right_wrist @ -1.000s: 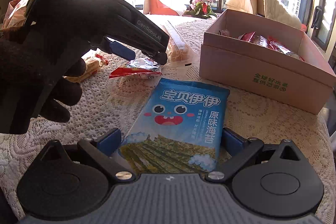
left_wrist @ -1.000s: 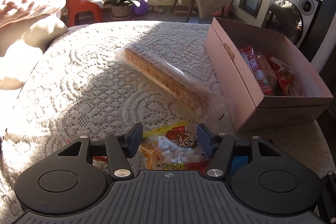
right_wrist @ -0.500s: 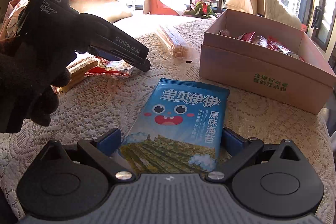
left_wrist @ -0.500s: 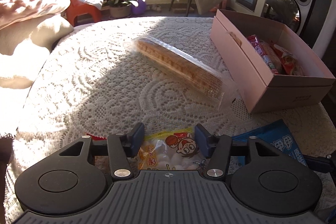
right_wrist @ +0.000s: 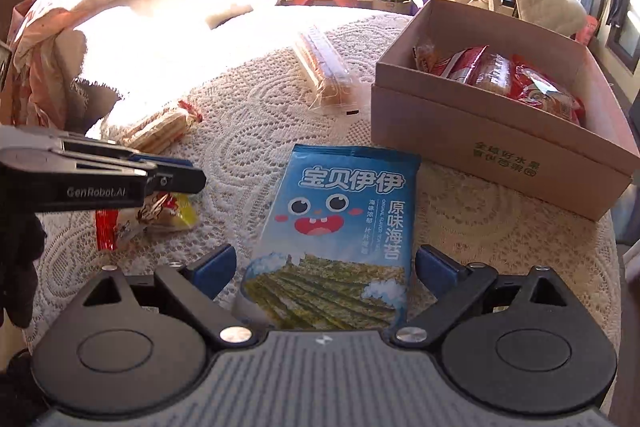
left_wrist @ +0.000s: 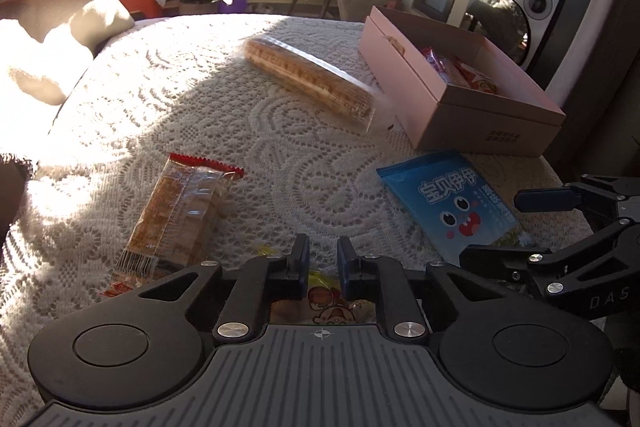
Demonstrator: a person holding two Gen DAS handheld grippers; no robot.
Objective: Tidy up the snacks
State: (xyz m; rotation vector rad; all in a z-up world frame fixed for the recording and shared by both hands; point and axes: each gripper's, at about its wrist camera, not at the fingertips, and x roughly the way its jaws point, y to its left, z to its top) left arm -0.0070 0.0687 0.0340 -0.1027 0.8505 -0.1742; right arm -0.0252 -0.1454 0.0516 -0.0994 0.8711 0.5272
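Note:
My left gripper [left_wrist: 322, 255] is shut on a yellow snack packet with a cartoon face [left_wrist: 324, 303], low over the lace tablecloth. The right wrist view shows that gripper [right_wrist: 180, 175] at the left with the packet [right_wrist: 160, 215] under its fingers. My right gripper [right_wrist: 326, 263] has wide jaws that are closing. A blue seaweed pack [right_wrist: 344, 211] lies flat between them, and the pads are not touching it. The pink cardboard box [right_wrist: 480, 143] at the right holds several red-wrapped snacks.
A long clear-wrapped wafer pack [left_wrist: 308, 79] lies mid-table beside the box [left_wrist: 400, 67]. A cracker pack with red ends [left_wrist: 180, 211] lies at the left. The round table's edge runs close behind and to the left, with cushions, a draped chair and flowers beyond.
The left gripper's jaws have closed on the yellow packet and it has drawn back leftward. The cracker pack and the blue pack have come into its view. The right gripper has barely shifted.

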